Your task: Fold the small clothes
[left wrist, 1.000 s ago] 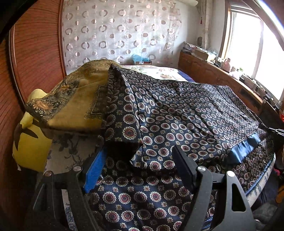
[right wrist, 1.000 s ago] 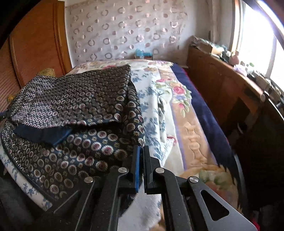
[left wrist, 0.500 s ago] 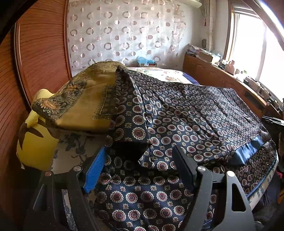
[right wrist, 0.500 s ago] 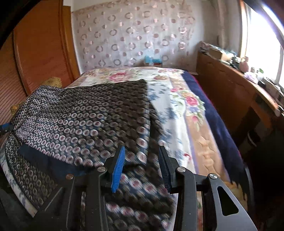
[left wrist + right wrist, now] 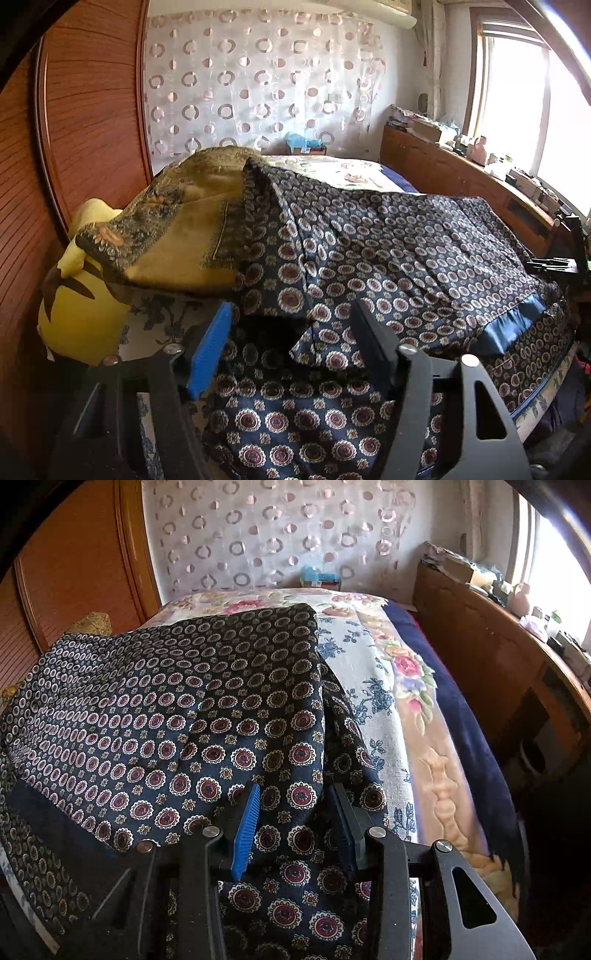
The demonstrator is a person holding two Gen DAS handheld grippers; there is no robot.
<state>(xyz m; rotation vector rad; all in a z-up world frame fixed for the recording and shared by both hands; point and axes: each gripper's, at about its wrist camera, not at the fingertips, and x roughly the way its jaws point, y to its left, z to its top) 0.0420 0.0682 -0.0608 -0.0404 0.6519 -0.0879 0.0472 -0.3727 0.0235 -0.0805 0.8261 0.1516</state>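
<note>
No brand, label or legible writing anywhere in either view. Left gripper (image 5: 291, 339) spread wide, its 2 fingers parted above the folded edge of the navy medallion-print garment (image 5: 388, 251), nothing pinched between them. Right gripper (image 5: 295, 819) likewise parted, hovering over the same garment (image 5: 177, 716) near its right edge; contact with the cloth impossible to tell. Garment spread on the floral bedspread (image 5: 369, 672), folded over itself, its left side overlapping a mustard-gold cloth (image 5: 184, 236).
</note>
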